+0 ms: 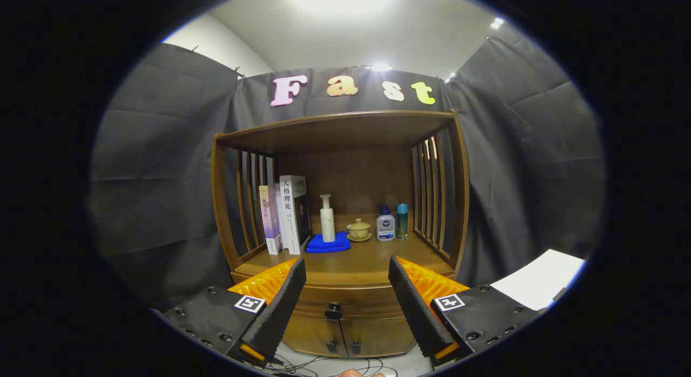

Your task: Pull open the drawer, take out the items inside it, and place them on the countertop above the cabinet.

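Drawer [333,300] w/ dark knob [333,310] is being seen shut, under the countertop [356,264] of the wooden cabinet [456,204], framed btwn the 2 fingers [280,304]. Gripper [345,307] is being held wide apart, nothing grasped, short of the drawer front. Books [286,215], pump bottle [327,219] on blue cloth [329,243], teacup [358,229] & 2 bottles [385,224] are being kept at the countertop's back.

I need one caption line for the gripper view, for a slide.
Open gripper faces the wooden cabinet, its closed drawer's knob between the fingers; books and bottles on the countertop.
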The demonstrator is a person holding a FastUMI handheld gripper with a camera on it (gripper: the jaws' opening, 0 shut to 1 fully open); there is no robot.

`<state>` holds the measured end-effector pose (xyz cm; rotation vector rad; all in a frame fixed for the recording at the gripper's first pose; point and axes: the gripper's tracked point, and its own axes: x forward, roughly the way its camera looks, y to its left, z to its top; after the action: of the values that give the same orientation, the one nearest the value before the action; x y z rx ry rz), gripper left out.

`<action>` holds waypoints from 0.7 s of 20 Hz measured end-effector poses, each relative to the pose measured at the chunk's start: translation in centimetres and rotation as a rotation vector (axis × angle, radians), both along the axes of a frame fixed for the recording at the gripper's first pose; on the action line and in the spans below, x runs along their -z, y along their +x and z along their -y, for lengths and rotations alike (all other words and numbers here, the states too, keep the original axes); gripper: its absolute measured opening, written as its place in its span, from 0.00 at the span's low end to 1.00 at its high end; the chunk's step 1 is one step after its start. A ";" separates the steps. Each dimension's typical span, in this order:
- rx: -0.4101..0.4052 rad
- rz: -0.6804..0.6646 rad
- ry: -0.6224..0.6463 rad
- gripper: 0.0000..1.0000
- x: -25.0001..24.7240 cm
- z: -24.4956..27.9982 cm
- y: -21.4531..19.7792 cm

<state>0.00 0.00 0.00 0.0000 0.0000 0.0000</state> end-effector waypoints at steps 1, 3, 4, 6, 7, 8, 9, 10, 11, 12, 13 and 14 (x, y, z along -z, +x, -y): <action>-0.001 0.012 -0.008 0.98 -0.3 -0.1 -0.3; -0.003 0.027 -0.014 0.98 -0.8 -0.1 -0.7; -0.003 0.033 -0.013 0.98 -1.0 -0.1 -0.8; 0.001 0.039 -0.014 0.98 -1.1 0.1 -0.9; 0.003 0.040 -0.015 0.98 -1.1 0.1 -0.8; 0.007 0.038 -0.014 0.98 -1.1 0.3 -0.7; 0.008 0.036 -0.012 0.98 -0.9 0.3 -0.6; 0.010 0.032 -0.011 0.98 -0.8 0.5 -0.5; 0.012 0.028 -0.008 0.98 -0.6 0.5 -0.4; 0.013 0.023 -0.007 0.98 -0.4 0.5 -0.3; 0.014 0.020 -0.004 0.98 -0.3 0.5 -0.2; 0.014 0.018 -0.004 0.98 -0.3 0.5 -0.1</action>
<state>-0.14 -0.53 0.31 -0.0035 -0.0182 -0.0141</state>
